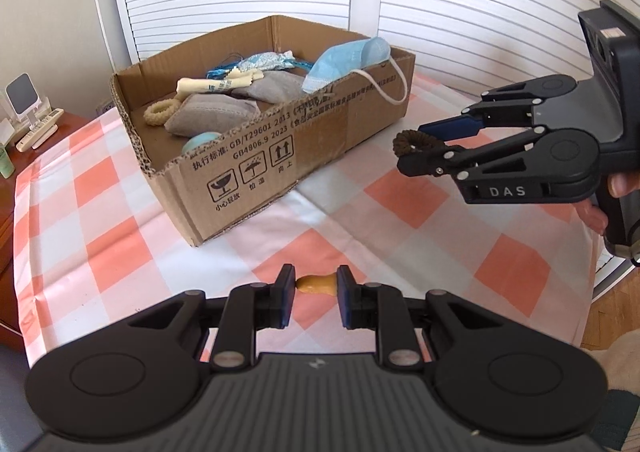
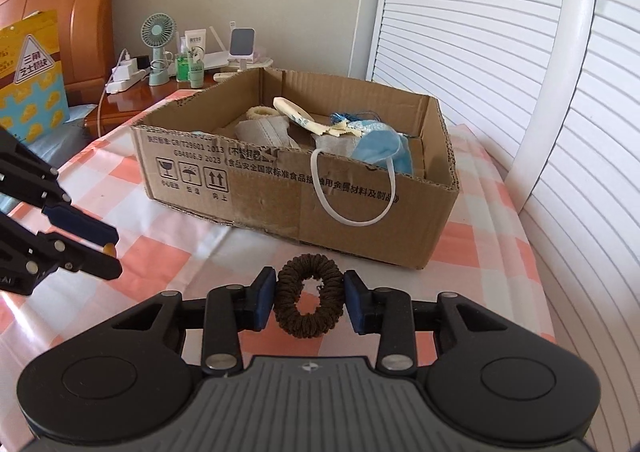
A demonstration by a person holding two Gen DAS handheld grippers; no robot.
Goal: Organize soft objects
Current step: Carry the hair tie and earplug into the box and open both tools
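Observation:
A cardboard box (image 1: 320, 140) stands on the checked tablecloth and also shows in the right wrist view (image 2: 304, 192). It holds grey pouches (image 1: 216, 112), a bone-shaped toy (image 1: 216, 86), a cream ring (image 1: 162, 112) and a blue face mask (image 1: 348, 60) whose ear loop hangs over the wall. My left gripper (image 1: 316, 286) is shut on a small yellow-brown soft piece (image 1: 318, 285), held above the cloth in front of the box. My right gripper (image 2: 308, 300) is shut on a brown hair scrunchie (image 2: 308, 302), right of the box's front wall; it shows in the left wrist view (image 1: 420, 146).
A wooden nightstand (image 2: 132, 100) with a fan, bottles and a phone stand sits behind the box to the left. White slatted doors (image 2: 500, 52) run along the right side. The table's right edge (image 1: 592, 252) is close to my right gripper.

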